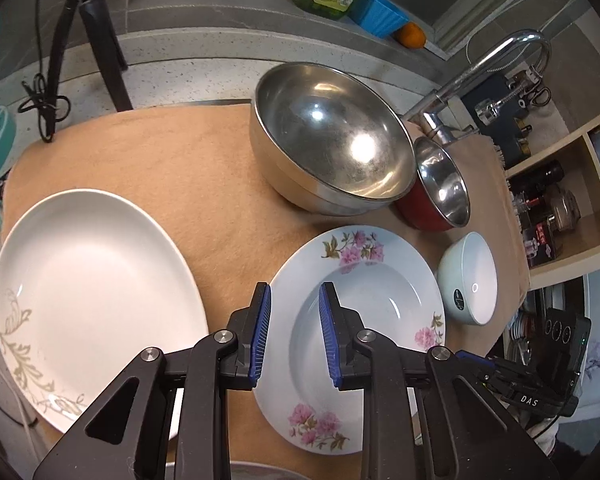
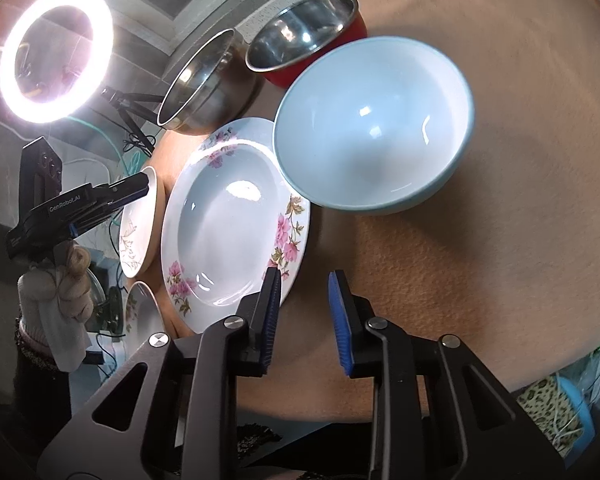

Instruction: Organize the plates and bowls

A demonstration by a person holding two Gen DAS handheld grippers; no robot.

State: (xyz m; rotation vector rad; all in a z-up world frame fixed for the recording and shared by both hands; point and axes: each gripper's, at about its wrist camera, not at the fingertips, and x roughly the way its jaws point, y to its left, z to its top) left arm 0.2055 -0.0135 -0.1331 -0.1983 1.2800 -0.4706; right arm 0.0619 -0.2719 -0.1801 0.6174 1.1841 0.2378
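- Far left on the tan cloth [image 1: 180, 160], the big white plate [image 1: 96, 300] with a grey leaf pattern lay flat, well clear of the action.
- Next along, the left gripper [image 1: 295, 334] hovered above the floral plate [image 1: 360, 340], blue pads a narrow gap apart, one pad over the plate's left rim and one over its well. Nothing was clamped between them, and whether the pads touched the plate could not be told.
- Behind the floral plate, the large steel bowl [image 1: 332, 140] sat upright on the cloth, with the smaller red-sided steel bowl [image 1: 440, 192] tucked right against its right flank.
- To the right of the floral plate, just beside its rim, stood the pale blue bowl [image 1: 468, 280], upright and empty.
- Over to the right wrist view: a gloved hand [image 2: 56, 292] at the left edge held the other tool.
- The right gripper [image 2: 305, 320] hung low over bare cloth just off the floral plate's near rim, jaws slightly parted with nothing in them, its left pad close beside that rim.
- The pale blue bowl loomed just beyond, its edge overlapping the floral plate's rim in this view.
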